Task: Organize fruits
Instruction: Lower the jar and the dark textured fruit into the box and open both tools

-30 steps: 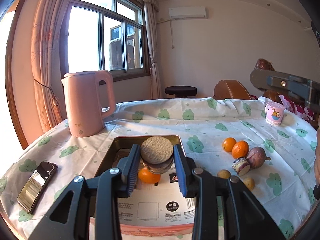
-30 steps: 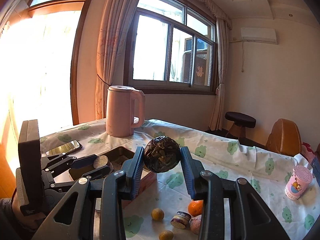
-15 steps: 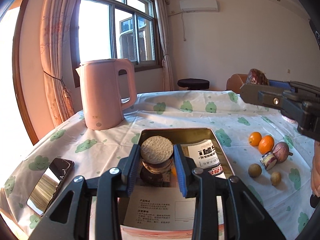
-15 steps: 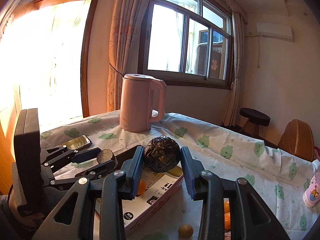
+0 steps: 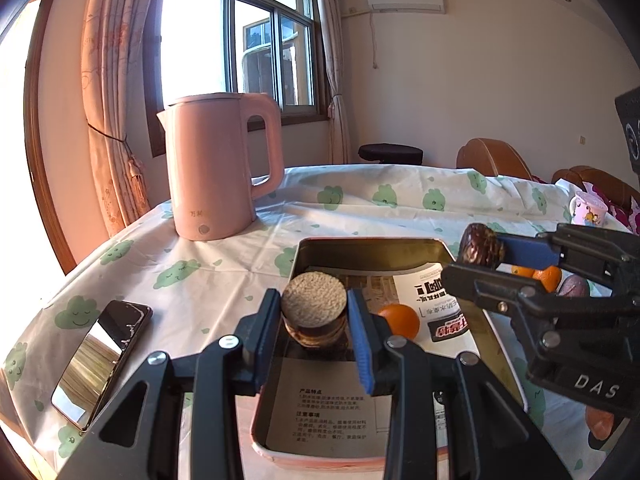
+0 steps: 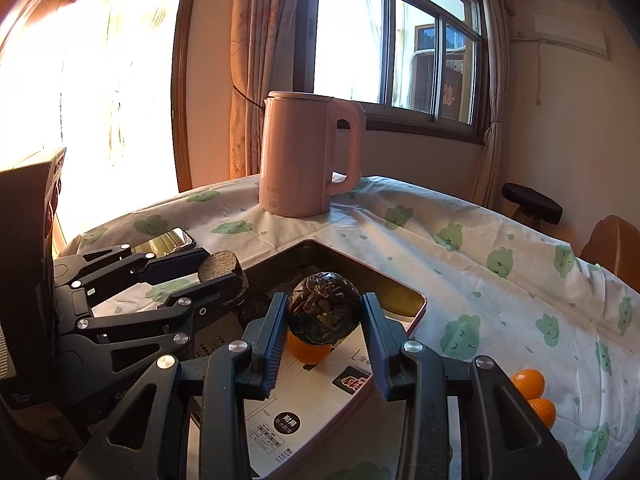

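Both grippers are over the tin tray [image 5: 468,322], each carrying something.

Left gripper [image 5: 314,322] – blue pads clamped on a cut fruit half [image 5: 314,300], pale rough cut face up, dark rind below. It hangs over the tray's middle, above the printed paper liner [image 5: 336,412]. From the right wrist view the same gripper [image 6: 218,276] comes in from the left edge with that piece [image 6: 218,266] pinched at its tip.

Right gripper [image 6: 324,322] – jaws pressed on a dark, wrinkled round fruit [image 6: 323,309], roughly ball shaped. It is held above the tray [image 6: 404,302]; an orange [image 6: 308,351] lies on the liner right below it. In the left wrist view that gripper [image 5: 480,256] enters from the right, with the dark fruit [image 5: 479,246] over the tray's far right corner.

That orange [image 5: 399,320] sits in the tray just right of the left gripper's pad.

More fruit is loose on the tablecloth [image 5: 224,268] right of the tray: two small oranges [image 6: 532,394], and a purplish fruit [image 5: 574,286] partly hidden behind the right gripper.

Also on the table: pink kettle [image 5: 220,168] beyond the tray, phone [image 5: 100,360] left of it, small printed cup [image 5: 588,208] at the far right edge.
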Demonstrator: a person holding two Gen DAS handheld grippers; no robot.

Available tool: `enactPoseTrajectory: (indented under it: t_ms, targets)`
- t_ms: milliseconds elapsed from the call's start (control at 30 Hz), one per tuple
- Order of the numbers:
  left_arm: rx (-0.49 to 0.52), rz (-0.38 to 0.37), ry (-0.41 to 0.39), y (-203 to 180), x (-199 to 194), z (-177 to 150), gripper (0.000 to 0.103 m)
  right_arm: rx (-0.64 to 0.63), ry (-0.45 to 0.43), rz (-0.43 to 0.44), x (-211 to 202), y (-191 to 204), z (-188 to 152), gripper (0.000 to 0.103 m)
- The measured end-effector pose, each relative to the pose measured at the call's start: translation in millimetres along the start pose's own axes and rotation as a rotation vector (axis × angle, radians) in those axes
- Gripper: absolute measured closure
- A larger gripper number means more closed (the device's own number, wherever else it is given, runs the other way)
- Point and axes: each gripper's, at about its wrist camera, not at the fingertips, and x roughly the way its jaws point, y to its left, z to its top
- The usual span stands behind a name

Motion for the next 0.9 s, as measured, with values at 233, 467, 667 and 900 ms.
enactPoseTrajectory:
  t_ms: [233,467,667,900]
  targets:
    - [-0.005,-0.011,0.031,0.5,4.5,-0.8,0.067,0.001,0.035,0.007,8.7,3.3,-8.4,0.064]
    - [-0.007,-0.022,0.070,0.5,12.1,-4.6,0.067,-0.018,0.076,0.016,15.6,9.2,-14.8,0.064]
    - [-0.010,-0.032,0.093,-0.4,16.3,-6.7,0.067,-0.028,0.116,0.021,24.1,10.9,-20.5,0.064]
    - [-0.011,-0.031,0.097,0.0,16.7,-6.7,0.067,-0.033,0.142,0.023,29.5,12.3,-22.3,0.064]
